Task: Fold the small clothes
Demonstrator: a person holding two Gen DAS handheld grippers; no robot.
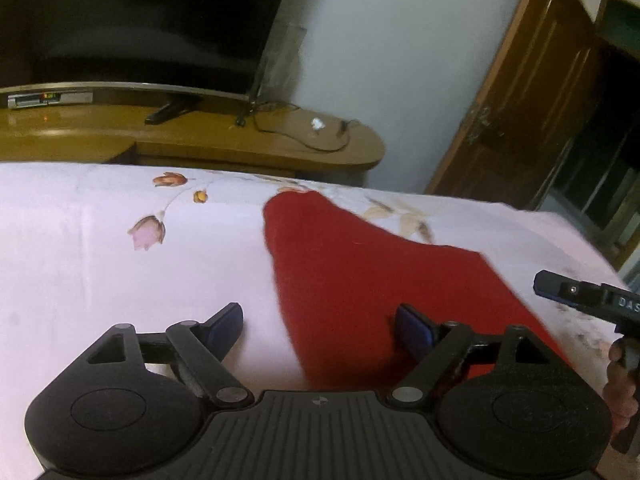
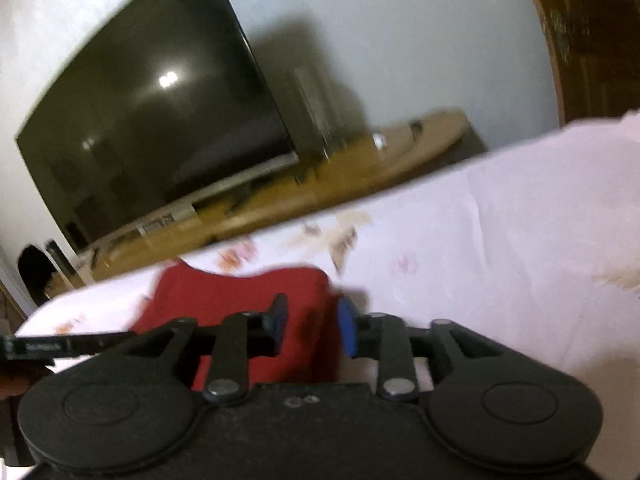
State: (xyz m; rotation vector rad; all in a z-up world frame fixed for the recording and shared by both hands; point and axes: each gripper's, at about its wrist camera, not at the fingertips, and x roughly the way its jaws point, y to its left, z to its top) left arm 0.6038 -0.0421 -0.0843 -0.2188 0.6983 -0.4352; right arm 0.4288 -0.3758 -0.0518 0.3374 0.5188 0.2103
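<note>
Red garment [image 1: 360, 280] lies flat on the floral bed sheet [image 1: 120, 280]. The left tool [image 1: 320, 326] gapes wide over its near edge; the right tool [image 2: 312, 322] straddles a corner, half open. Pinch both at once, 1 layer each.

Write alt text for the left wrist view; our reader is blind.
An open left claw hovers over a red garment lying on a floral sheet. Behind stand a TV on a wooden stand and a door.
</note>
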